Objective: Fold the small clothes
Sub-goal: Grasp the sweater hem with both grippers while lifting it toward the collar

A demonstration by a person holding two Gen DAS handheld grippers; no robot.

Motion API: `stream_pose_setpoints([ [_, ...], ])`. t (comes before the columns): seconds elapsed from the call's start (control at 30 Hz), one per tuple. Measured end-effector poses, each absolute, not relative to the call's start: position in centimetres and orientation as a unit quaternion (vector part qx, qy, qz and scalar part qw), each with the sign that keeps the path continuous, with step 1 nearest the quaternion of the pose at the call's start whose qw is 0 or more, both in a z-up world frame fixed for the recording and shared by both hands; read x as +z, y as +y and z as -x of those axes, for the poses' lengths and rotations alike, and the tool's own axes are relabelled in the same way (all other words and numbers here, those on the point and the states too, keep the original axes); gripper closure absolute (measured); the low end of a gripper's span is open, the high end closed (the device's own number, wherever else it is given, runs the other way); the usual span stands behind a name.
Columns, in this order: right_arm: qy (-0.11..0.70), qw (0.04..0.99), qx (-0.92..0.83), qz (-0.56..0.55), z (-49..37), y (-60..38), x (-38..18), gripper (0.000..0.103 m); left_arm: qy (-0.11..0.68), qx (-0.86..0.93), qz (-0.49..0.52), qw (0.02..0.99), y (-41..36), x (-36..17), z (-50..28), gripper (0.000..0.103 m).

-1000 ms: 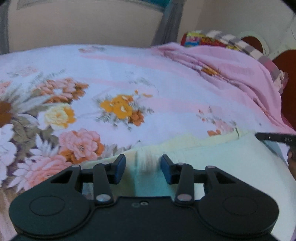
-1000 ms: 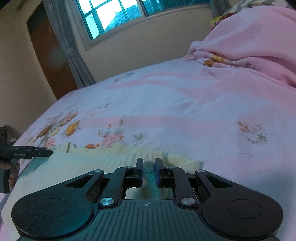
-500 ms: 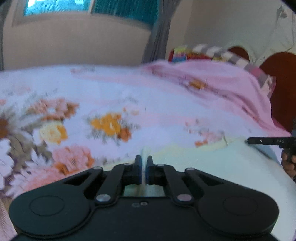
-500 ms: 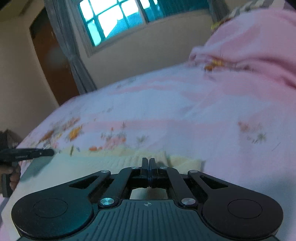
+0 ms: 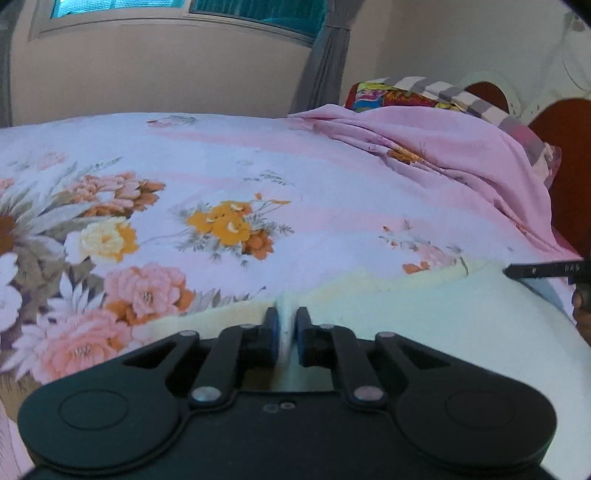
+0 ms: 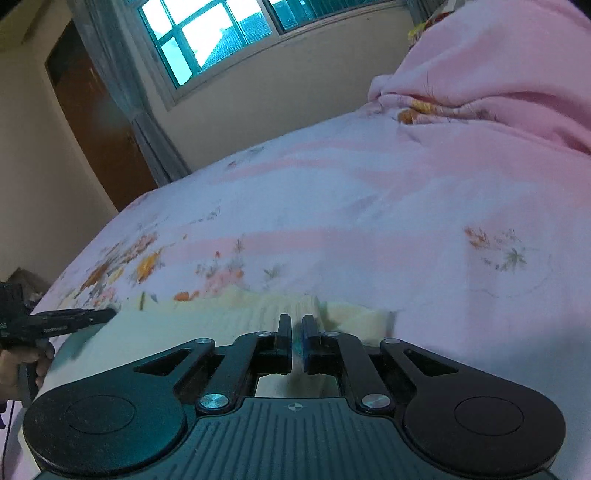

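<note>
A small pale yellow-green garment (image 5: 424, 310) lies on the floral bed sheet (image 5: 258, 177), close to me. My left gripper (image 5: 285, 334) is shut on a pinched fold of its near edge. My right gripper (image 6: 296, 338) is shut on the garment's (image 6: 177, 325) ribbed edge near its other end. Each gripper's tip shows in the other view: the right one at the right edge of the left wrist view (image 5: 543, 270), the left one at the left edge of the right wrist view (image 6: 70, 319).
A bunched pink blanket (image 5: 443, 147) and colourful pillows (image 5: 399, 98) lie at the head of the bed, by a wooden headboard (image 5: 569, 155). A window (image 6: 229, 29), curtain and brown door (image 6: 96, 122) stand beyond the bed's far side.
Both grippers closed on the garment's edge: the left from wide open, the right from nearly shut. Both views have tilted upward since, and the pinched cloth rises with the jaws.
</note>
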State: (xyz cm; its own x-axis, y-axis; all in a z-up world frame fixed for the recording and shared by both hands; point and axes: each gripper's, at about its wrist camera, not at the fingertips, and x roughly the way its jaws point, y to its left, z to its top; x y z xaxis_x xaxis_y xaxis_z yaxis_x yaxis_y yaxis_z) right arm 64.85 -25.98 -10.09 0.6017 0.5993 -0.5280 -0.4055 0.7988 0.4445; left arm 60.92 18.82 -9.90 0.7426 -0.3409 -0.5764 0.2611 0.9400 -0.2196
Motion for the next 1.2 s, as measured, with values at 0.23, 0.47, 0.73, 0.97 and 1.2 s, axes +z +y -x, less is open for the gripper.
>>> stream_pose_setpoints([
  [0.23, 0.356, 0.881, 0.271, -0.156, -65.8, -25.8, -11.2, 0.097, 0.332, -0.16, 0.067, 0.927, 18.8, -10.1, -61.4, 0.092],
  [0.47, 0.343, 0.873, 0.308, -0.16, -65.7, -26.2, -11.3, 0.084, 0.33, -0.161, 0.083, 0.926, 19.3, -10.5, -61.2, 0.092],
  [0.73, 0.352, 0.839, 0.314, -0.27, -65.9, -29.3, -11.9, 0.048, 0.33, -0.163, 0.094, 0.925, 19.5, -10.5, -61.3, 0.092],
  [0.97, 0.386, 0.816, 0.322, -0.286, -67.2, -29.1, -12.5, 0.07, 0.331, -0.165, 0.103, 0.923, 19.7, -10.7, -61.3, 0.092],
  [1.2, 0.305, 0.873, 0.32, -0.204, -64.6, -27.6, -10.3, 0.101, 0.248, -0.174, 0.115, 0.946, 20.5, -8.7, -59.2, 0.102],
])
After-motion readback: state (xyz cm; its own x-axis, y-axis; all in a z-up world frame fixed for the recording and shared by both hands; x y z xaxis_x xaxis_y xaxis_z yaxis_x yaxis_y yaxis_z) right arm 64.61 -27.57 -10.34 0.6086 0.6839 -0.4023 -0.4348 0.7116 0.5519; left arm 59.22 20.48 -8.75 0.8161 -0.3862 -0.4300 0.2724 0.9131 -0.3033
